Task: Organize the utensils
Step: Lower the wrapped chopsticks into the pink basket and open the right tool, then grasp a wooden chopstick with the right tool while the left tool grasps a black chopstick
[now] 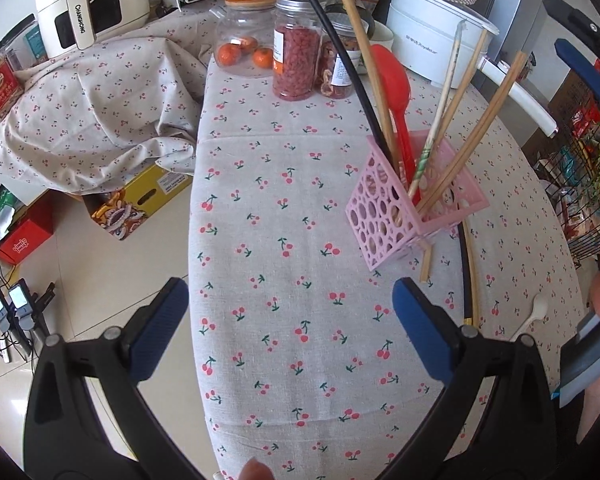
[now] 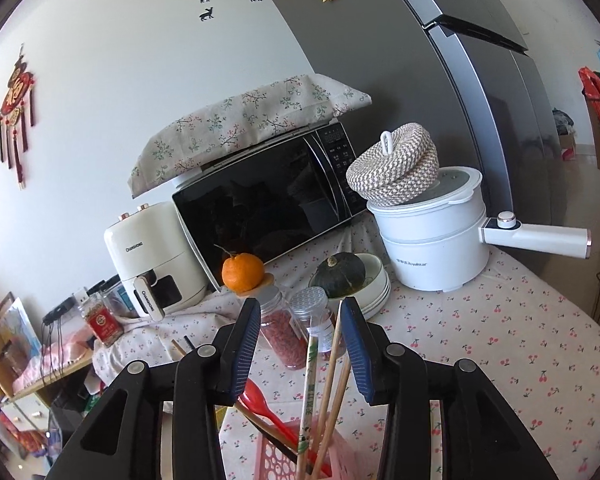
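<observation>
Left gripper [image 1: 290,326]: jaws wide, empty, over the tablecloth [image 1: 300,208].
Right gripper [image 2: 300,346]: jaws apart around chopstick tops, gripping none.
Pink holder [image 1: 412,204]: spoon and chopsticks stand inside.
Loose chopsticks [image 1: 469,276], white spoon [image 1: 534,314]: beside it.
Step, likely: loading. Next: lift loose pieces.

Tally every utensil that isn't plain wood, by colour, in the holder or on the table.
red spoon: 1
white spoon: 1
black chopsticks: 2
green-patterned chopstick: 1
Total: 5
</observation>
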The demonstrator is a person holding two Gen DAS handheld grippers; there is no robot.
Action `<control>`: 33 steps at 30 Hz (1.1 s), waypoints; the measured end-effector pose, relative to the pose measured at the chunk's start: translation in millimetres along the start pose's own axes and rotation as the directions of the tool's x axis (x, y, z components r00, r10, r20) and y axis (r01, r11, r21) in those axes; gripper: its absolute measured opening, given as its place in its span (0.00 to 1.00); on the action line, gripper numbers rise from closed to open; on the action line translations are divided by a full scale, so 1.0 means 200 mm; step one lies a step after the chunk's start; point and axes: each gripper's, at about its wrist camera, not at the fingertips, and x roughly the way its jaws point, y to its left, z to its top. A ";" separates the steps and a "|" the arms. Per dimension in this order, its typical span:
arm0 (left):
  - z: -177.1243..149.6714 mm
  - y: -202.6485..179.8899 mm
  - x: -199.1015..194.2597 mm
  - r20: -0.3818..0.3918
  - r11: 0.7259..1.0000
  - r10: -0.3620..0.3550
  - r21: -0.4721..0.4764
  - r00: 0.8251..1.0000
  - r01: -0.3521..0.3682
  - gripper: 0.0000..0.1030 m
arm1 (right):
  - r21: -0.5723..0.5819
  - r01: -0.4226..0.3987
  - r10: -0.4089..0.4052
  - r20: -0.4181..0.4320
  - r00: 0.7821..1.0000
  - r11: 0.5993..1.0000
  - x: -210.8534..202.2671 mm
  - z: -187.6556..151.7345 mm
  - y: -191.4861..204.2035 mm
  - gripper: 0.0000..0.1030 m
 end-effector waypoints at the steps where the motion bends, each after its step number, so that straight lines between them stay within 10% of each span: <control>1: 0.00 0.00 0.00 -0.003 1.000 -0.013 -0.006 1.000 0.013 0.98 | -0.006 0.003 -0.003 -0.010 1.000 1.000 -0.03 0.01 -0.01 0.51; 17: -0.06 -0.18 0.01 -0.014 0.998 -0.053 0.023 0.999 0.053 0.98 | 0.034 0.104 -0.092 -0.260 0.961 0.994 -0.17 -0.04 -0.37 0.69; 28: -0.09 -0.36 0.06 -0.032 0.994 -0.052 0.098 0.998 0.055 0.98 | -0.003 0.155 -0.130 -0.560 0.818 0.988 -0.05 -0.20 -0.58 0.72; 33: -0.10 -0.39 0.08 -0.035 0.994 -0.055 0.095 0.998 0.058 0.98 | 0.038 0.204 -0.123 -0.684 0.719 0.978 0.03 -0.30 -0.68 0.73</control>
